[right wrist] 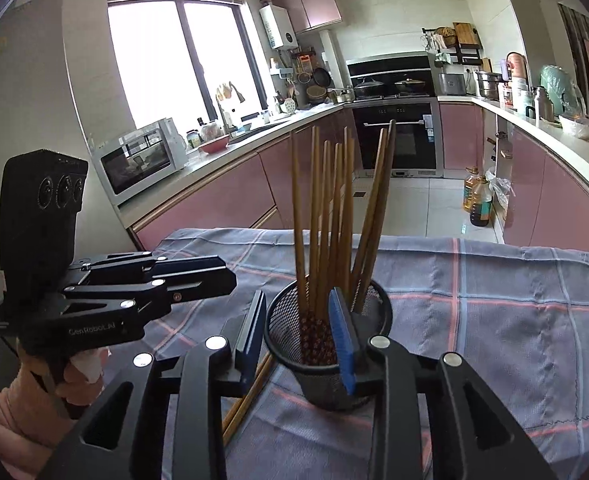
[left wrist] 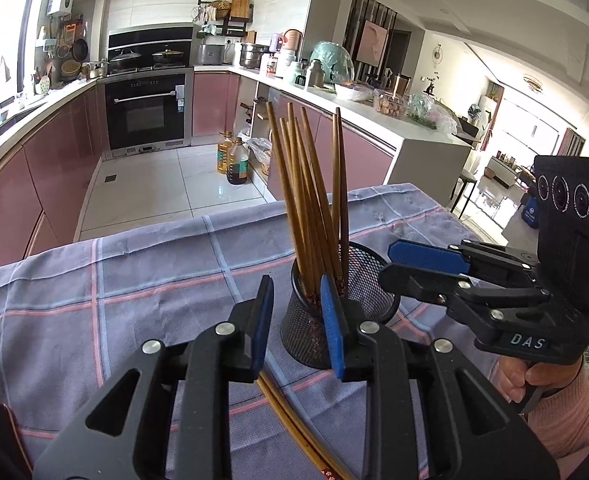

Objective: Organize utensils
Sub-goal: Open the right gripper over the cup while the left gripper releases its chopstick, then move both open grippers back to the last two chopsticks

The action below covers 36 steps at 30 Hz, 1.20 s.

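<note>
Kitchen setting: pink cabinets, a built-in oven (left wrist: 145,110) at the back, white tile floor. Nearest surface is a table under a blue-grey checked cloth (left wrist: 154,264).

Landmark: black mesh holder (left wrist: 336,312) standing upright on the cloth. Several brown chopsticks (left wrist: 310,196) stand in it, fanned out, tips leaning on the rim. Two more chopsticks (left wrist: 294,428) lie flat on the cloth just beside the holder's base, on the near side, running toward the cameras.

Left gripper (left wrist: 296,324): fingers apart, nothing between the pads. One blue pad overlaps the holder's near wall in the left wrist view; contact cannot be told. The loose pair lies beneath this gripper.

Right gripper (right wrist: 300,330): fingers apart, nothing clamped. One pad sits at the holder's near rim, the other outside its wall. A hand in a pink sleeve (left wrist: 574,412) carries it.
</note>
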### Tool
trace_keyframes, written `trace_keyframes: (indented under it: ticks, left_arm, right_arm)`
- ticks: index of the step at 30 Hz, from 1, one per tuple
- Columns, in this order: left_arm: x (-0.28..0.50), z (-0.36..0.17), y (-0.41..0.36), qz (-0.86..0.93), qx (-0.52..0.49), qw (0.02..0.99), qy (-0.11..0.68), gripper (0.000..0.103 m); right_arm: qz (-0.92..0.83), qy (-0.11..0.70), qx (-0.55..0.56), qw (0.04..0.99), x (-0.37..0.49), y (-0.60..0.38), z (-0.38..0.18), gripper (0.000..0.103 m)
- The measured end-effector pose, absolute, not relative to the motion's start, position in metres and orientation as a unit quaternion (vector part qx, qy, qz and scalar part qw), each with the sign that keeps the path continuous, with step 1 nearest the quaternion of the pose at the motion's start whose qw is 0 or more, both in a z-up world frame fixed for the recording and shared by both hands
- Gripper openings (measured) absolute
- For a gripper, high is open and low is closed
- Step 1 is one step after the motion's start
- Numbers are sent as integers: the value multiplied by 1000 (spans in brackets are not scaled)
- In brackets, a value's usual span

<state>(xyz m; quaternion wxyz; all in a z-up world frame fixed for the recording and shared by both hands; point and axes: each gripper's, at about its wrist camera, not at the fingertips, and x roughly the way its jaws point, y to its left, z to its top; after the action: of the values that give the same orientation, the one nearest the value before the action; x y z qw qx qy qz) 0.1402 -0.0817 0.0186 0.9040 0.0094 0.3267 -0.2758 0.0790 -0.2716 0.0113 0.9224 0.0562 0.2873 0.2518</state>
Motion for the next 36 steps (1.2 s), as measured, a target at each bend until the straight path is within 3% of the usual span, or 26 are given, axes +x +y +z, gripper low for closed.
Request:
trace_keyframes:
  ticks: [6,17,36]
  left_arm:
    - [116,0,-60,-251,12,908,337,31]
    - [85,-64,-31,-205,-1,894,398,34]
    - [70,-83,-27,-204,-17,886,416,38]
  right_arm:
    - [277,323,35,904,56,-254,-17,38]
    - [278,401,28,873,45,-222,-73,39]
    - [254,410,-13,876,41,-194,-86,38]
